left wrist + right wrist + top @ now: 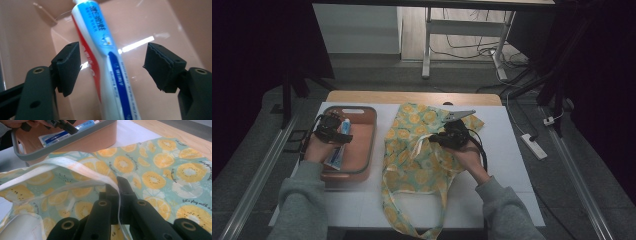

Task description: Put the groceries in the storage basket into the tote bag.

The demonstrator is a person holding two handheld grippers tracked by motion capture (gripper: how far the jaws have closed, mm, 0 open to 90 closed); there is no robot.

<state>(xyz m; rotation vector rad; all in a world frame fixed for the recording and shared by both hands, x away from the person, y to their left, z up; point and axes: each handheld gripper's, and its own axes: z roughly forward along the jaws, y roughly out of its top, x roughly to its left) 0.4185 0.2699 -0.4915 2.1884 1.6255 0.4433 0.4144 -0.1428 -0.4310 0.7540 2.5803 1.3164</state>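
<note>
Nearest us, the person's grey sleeves (304, 210) come in over the white surface (512, 165), which carries everything. We see the fruit-print tote bag (412, 150) lying flat at centre, its handles trailing toward the person. Left of it, touching or nearly so, sits the pink tray (364, 145) with a grey rim. The right hand-held gripper (117, 195) is clamped tight on the bag's white-edged rim, lifting the mouth a little. The left hand-held gripper (112, 67) is spread wide inside the tray, jaws either side of the toothpaste tube (105, 55), not touching it. The tube lies on the tray floor. We judge this as bagging the tube: mouth held open done, grasp, lift and drop-in all left.
</note>
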